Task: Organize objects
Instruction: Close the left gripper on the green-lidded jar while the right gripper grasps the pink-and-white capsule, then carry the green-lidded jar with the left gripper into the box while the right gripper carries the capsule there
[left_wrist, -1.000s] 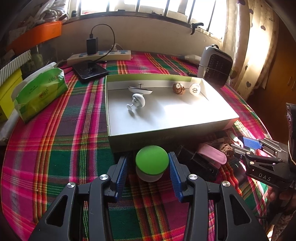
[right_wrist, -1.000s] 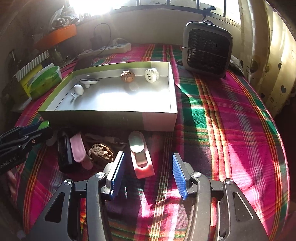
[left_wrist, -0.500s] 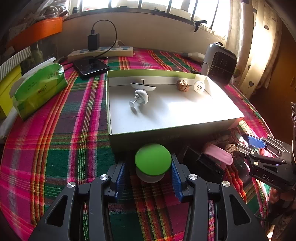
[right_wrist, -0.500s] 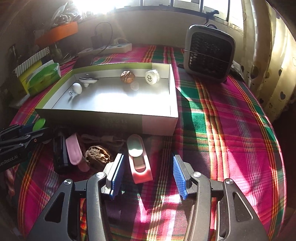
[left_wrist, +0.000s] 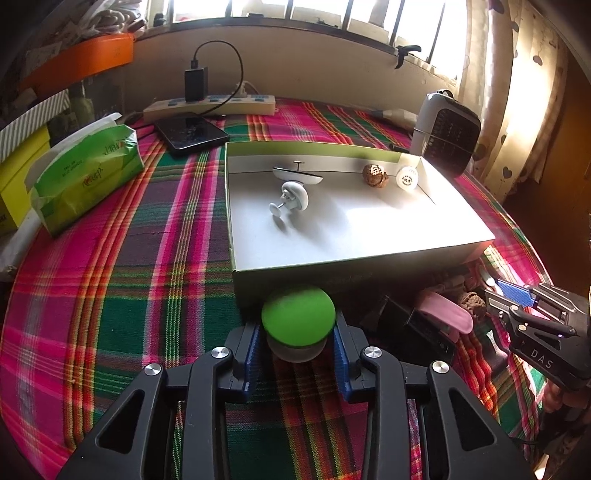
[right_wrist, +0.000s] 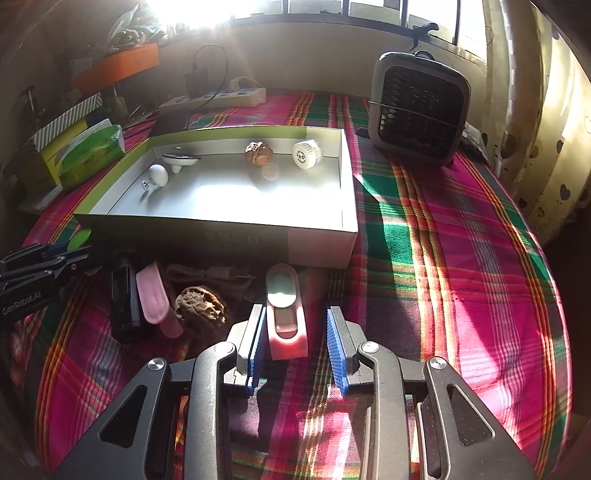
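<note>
- At the far left of the left wrist view, a green tissue pack (left_wrist: 86, 173) lay on the plaid tablecloth (left_wrist: 122, 280), with a dark phone (left_wrist: 191, 134) and a white power strip (left_wrist: 210, 104) behind it near the window wall.
- The left gripper (left_wrist: 297, 349) pointed down at the cloth just in front of the box; its jaws had just been closing, and the blue pads (left_wrist: 253, 352) sat against both sides of the green-topped round object (left_wrist: 298, 318), pinching it (its pale underside showed below the green cap).
- The shallow white box (left_wrist: 343, 258) stood mid-table, holding a white mushroom-shaped piece (left_wrist: 293, 196), a small saucer-like piece (left_wrist: 297, 175), a brown walnut (left_wrist: 375, 176) and a white round cap (left_wrist: 406, 178) along its far wall.
- Right of the left gripper, a black block (left_wrist: 413, 328) and a pink oblong piece (left_wrist: 448, 314) lay on the cloth in the box's shadow.
- In the right wrist view, a second walnut (right_wrist: 201, 306) lay just beside the left finger of the right gripper (right_wrist: 295, 341).
- The right gripper's jaws had just been closing around the pink holder with a pale oval inset (right_wrist: 285, 312); the left pad lay against it, a narrow gap showed at the right pad, so it was not yet pinched.
- A grey fan heater (right_wrist: 419, 107) stood at the far right, behind the box corner.
</note>
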